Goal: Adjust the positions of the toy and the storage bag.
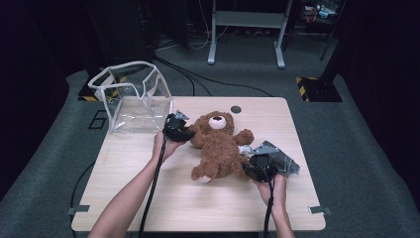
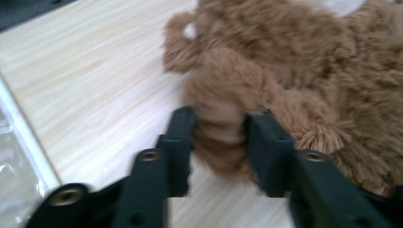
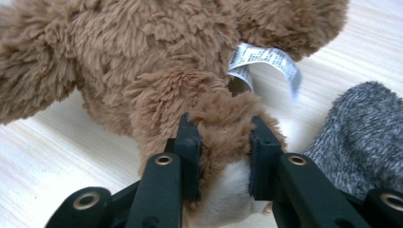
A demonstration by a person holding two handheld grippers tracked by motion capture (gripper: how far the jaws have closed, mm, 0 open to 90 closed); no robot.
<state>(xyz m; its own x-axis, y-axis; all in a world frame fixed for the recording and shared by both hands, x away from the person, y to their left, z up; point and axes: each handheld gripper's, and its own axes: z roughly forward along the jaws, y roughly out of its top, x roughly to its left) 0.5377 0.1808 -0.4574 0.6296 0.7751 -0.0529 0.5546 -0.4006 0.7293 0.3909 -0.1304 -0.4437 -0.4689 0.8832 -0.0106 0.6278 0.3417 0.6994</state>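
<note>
While the left gripper (image 2: 219,130) pinches the teddy bear (image 1: 218,144)'s arm and the right gripper (image 3: 223,142) its foot, lift both w/ equal height (bear lies just right of the clear bag (image 1: 132,101)) so it won't sag.

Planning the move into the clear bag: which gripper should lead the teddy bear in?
Left, probably. The left gripper grips the teddy bear by an arm, right beside the clear bag; the right gripper holds a leg, farther away.
</note>
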